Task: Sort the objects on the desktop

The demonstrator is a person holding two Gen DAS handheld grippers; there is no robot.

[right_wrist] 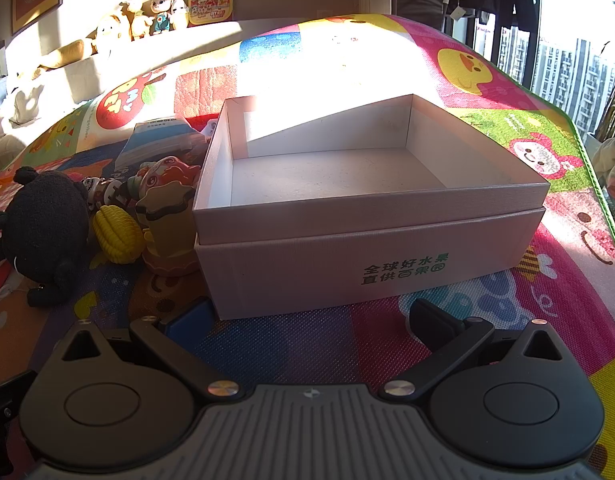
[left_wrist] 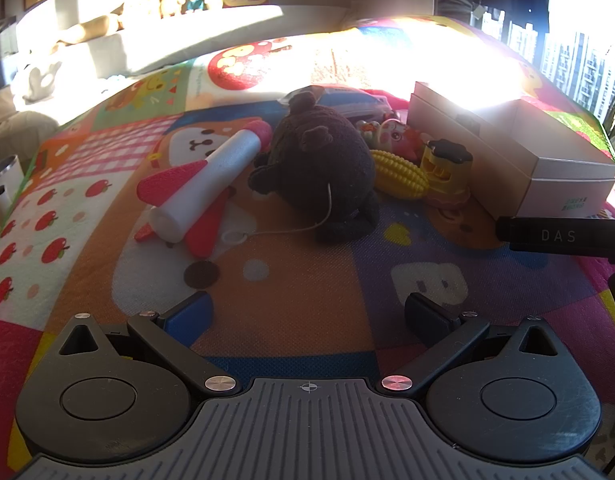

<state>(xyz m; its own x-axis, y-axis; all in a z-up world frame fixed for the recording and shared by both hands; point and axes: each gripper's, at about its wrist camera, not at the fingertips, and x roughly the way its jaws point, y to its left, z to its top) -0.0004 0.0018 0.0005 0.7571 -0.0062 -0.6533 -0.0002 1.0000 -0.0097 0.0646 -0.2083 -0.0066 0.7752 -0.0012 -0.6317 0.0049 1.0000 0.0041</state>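
Note:
A pile of toys lies on a colourful play mat (left_wrist: 307,280). In the left wrist view a white and red foam rocket (left_wrist: 199,188) lies left of a dark plush toy (left_wrist: 323,172), with a yellow toy corn (left_wrist: 399,174) and a yellow toy cup (left_wrist: 447,172) to its right. My left gripper (left_wrist: 307,320) hovers open before the plush, nothing between its fingers. An open white cardboard box (right_wrist: 367,240) with green lettering stands empty ahead of my right gripper (right_wrist: 311,320), which is open too. The plush (right_wrist: 43,224), corn (right_wrist: 119,232) and cup (right_wrist: 167,232) lie left of the box.
A blue and white carton (right_wrist: 159,140) and small figurines (right_wrist: 167,176) lie behind the toys. A sofa ledge with stuffed dolls (right_wrist: 147,16) runs along the back wall. Windows stand at the right. The right gripper's black body (left_wrist: 563,236) reaches in from the right edge of the left wrist view.

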